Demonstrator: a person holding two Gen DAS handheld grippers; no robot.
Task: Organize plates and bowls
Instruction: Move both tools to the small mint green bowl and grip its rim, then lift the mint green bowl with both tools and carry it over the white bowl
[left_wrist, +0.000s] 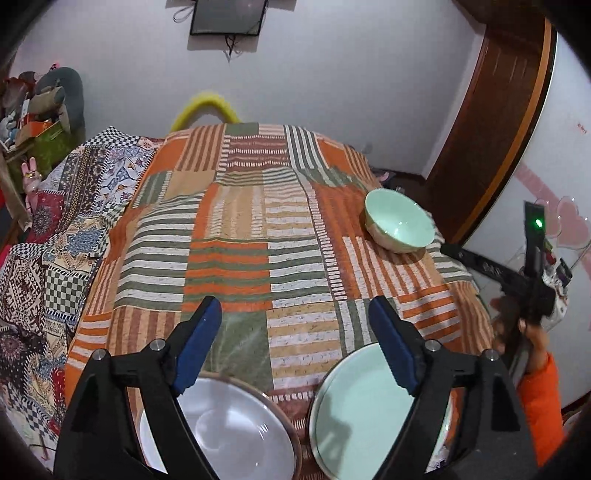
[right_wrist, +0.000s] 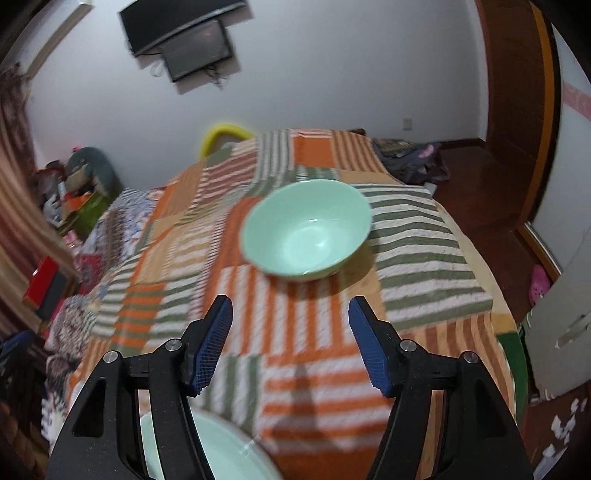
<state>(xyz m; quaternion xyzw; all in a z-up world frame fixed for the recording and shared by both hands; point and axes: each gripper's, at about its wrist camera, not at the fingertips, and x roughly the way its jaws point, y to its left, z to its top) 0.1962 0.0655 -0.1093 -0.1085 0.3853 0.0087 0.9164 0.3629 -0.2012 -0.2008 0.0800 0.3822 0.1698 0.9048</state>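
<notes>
A mint green bowl (left_wrist: 399, 225) stands upright on the striped orange, green and white cloth (left_wrist: 236, 236) at the right of the left wrist view. Low in that view a white plate with a brown rim (left_wrist: 229, 424) lies beside a mint green plate (left_wrist: 354, 406). My left gripper (left_wrist: 295, 306) hangs above and between the two plates, open, with nothing between its blue pads. In the right wrist view the green bowl (right_wrist: 306, 232) sits just ahead of my right gripper (right_wrist: 290, 306), which is open and empty. The green plate (right_wrist: 221, 450) shows under its left finger.
The cloth (right_wrist: 424, 258) drops off at the right to a dark wooden floor (right_wrist: 480, 184). A patterned blanket (left_wrist: 55, 229) lies left of the cloth, with clutter beyond it. A hand in an orange sleeve (left_wrist: 535, 373) holds the other gripper at the right edge.
</notes>
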